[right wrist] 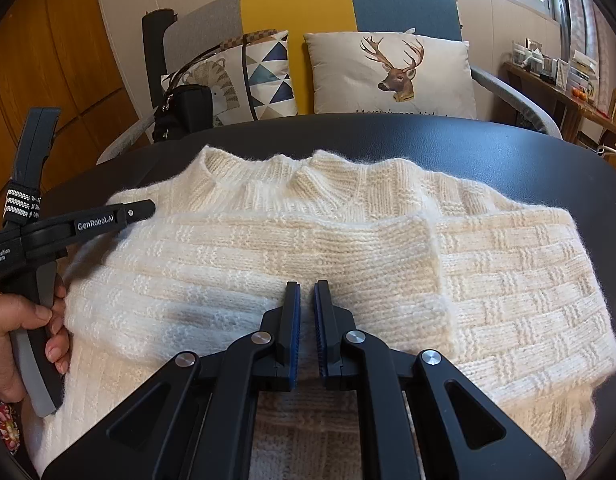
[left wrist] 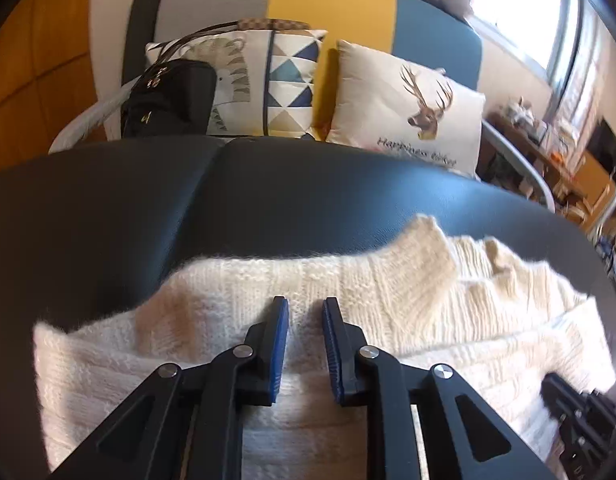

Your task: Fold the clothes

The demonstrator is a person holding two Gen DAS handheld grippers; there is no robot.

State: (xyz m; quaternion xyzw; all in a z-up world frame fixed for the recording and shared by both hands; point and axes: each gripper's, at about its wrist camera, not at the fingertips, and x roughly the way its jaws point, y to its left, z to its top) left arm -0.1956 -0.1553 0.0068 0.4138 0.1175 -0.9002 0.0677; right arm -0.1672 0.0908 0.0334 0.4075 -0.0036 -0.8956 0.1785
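Observation:
A cream knit sweater (right wrist: 348, 248) lies flat on a dark padded table (right wrist: 508, 152), collar toward the far edge and sleeves folded across the chest. My right gripper (right wrist: 307, 286) hovers low over the sweater's middle. Its blue pads are almost together and only a thin slit shows between them, with no fabric bunched there. My left gripper (left wrist: 305, 302) is over the sweater's left shoulder part (left wrist: 228, 292), fingers a little apart and nothing between them. The left gripper (right wrist: 148, 208) shows from the side in the right wrist view, held by a hand (right wrist: 12, 328). The right gripper (left wrist: 576, 420) shows at the lower right.
Behind the table is a grey, yellow and blue sofa (right wrist: 292, 4) with a deer cushion (right wrist: 392, 76), a patterned cushion (right wrist: 264, 76) and a black bag (right wrist: 184, 112). A cluttered wooden shelf (right wrist: 556, 80) stands at the right under a window. Wooden panels cover the left wall.

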